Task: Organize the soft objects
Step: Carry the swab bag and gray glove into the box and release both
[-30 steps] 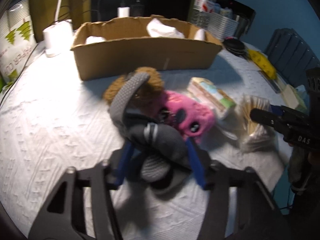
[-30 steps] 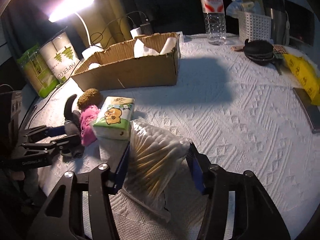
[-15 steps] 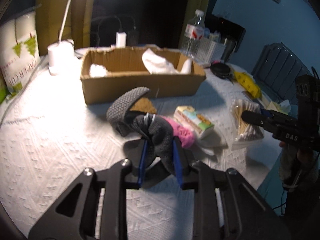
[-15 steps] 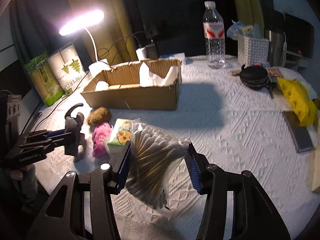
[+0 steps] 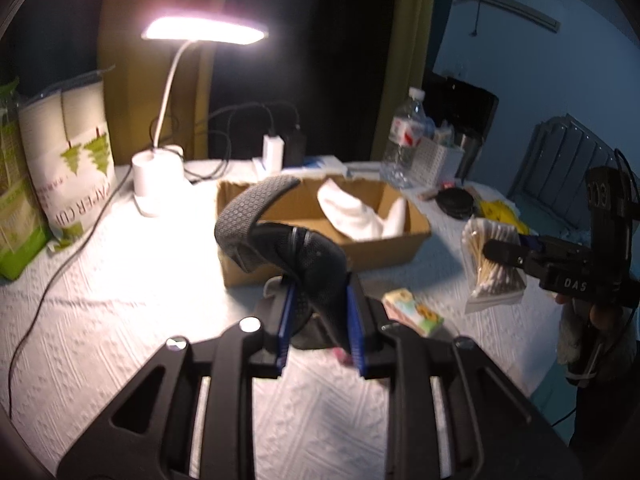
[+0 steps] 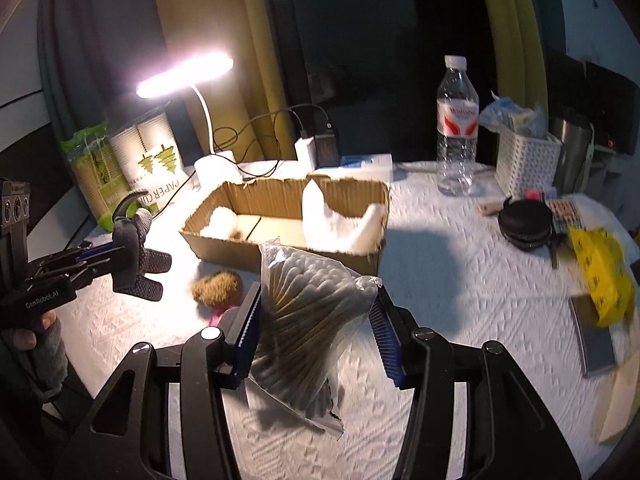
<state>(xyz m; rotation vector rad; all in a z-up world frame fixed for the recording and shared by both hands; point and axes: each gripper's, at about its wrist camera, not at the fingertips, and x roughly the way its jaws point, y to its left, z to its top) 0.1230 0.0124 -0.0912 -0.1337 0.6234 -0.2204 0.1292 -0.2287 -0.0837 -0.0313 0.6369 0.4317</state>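
Note:
My left gripper (image 5: 320, 320) is shut on a grey-and-black glove (image 5: 296, 252) and holds it in the air before the open cardboard box (image 5: 404, 240); the glove also shows in the right wrist view (image 6: 138, 256). White soft items (image 5: 352, 212) lie in the box (image 6: 280, 248). My right gripper (image 6: 316, 332) is shut on a clear bag of cotton swabs (image 6: 312, 312), lifted above the table; the bag also shows in the left wrist view (image 5: 492, 264). A brown fuzzy item (image 6: 218, 286) and a bit of a pink one (image 6: 218, 316) lie on the cloth.
A lit desk lamp (image 5: 156, 176) and paper cup packs (image 5: 68, 168) stand at the back left. A tissue pack (image 5: 412, 312) lies near the box. A water bottle (image 6: 456, 128), white basket (image 6: 524, 160), black round case (image 6: 524, 228) and yellow bag (image 6: 600, 272) sit to the right.
Both grippers have risen well above the table. The left one closed on the glove and lifted it off the pink and brown items. The right one lifted the swab bag.

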